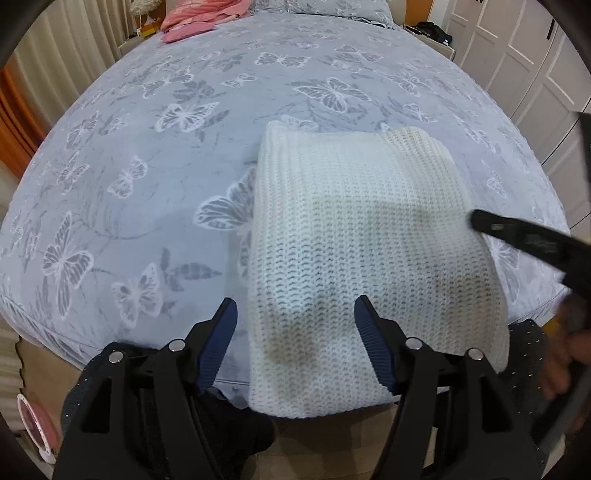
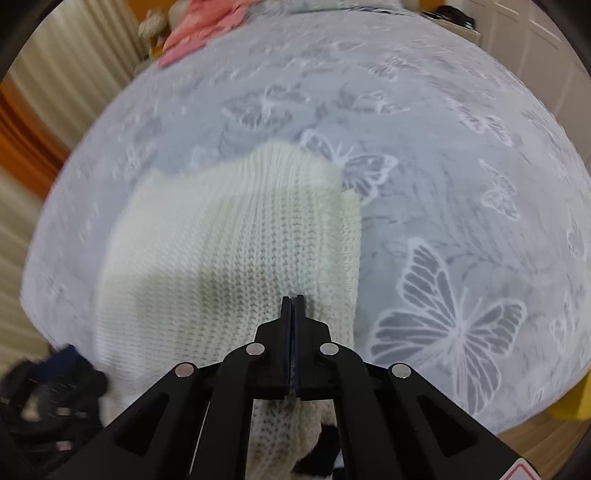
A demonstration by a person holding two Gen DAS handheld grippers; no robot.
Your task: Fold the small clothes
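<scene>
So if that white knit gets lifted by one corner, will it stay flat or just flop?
Probably flop: the knit already droops over the bed edge, so it looks limp. Its chunky, open stitches suggest it would stretch and sag under its own weight. The ribbed surface seems grippy, so it likely won't slip from the shut right hand-held gripper.

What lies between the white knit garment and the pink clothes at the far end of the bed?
Only bare butterfly bedspread lies between the white knit garment and the pink clothes, in the left wrist view.
</scene>
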